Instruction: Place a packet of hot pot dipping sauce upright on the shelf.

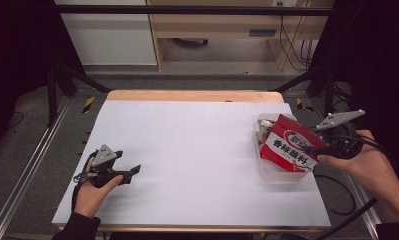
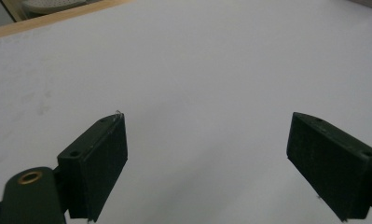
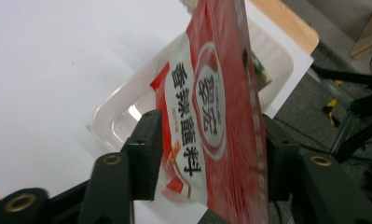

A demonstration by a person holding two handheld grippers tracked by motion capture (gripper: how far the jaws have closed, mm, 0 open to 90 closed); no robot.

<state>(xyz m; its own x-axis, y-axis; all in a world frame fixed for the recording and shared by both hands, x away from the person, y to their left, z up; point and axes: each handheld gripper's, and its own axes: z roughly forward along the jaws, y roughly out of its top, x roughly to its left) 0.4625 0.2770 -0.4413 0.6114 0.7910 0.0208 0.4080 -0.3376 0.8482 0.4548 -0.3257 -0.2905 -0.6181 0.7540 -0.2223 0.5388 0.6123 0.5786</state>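
Note:
A red and white seasoning packet (image 1: 287, 145) stands tilted in a clear plastic tray (image 1: 273, 176) at the right side of the white sheet. My right gripper (image 1: 314, 148) is at the packet's right edge. In the right gripper view the packet (image 3: 211, 107) sits between the jaws of that gripper (image 3: 211, 135); the jaws stand apart on either side and do not press on it. The tray (image 3: 123, 116) lies beneath it. My left gripper (image 1: 132, 172) rests low at the left of the sheet, open (image 2: 207, 154), with nothing between its jaws.
A white sheet (image 1: 187, 150) covers the wooden table (image 1: 187, 95). Other small items (image 1: 263, 127) lie at the tray's far end, behind the packet. Dark frame posts stand at both far corners. A cable trails off the right table edge.

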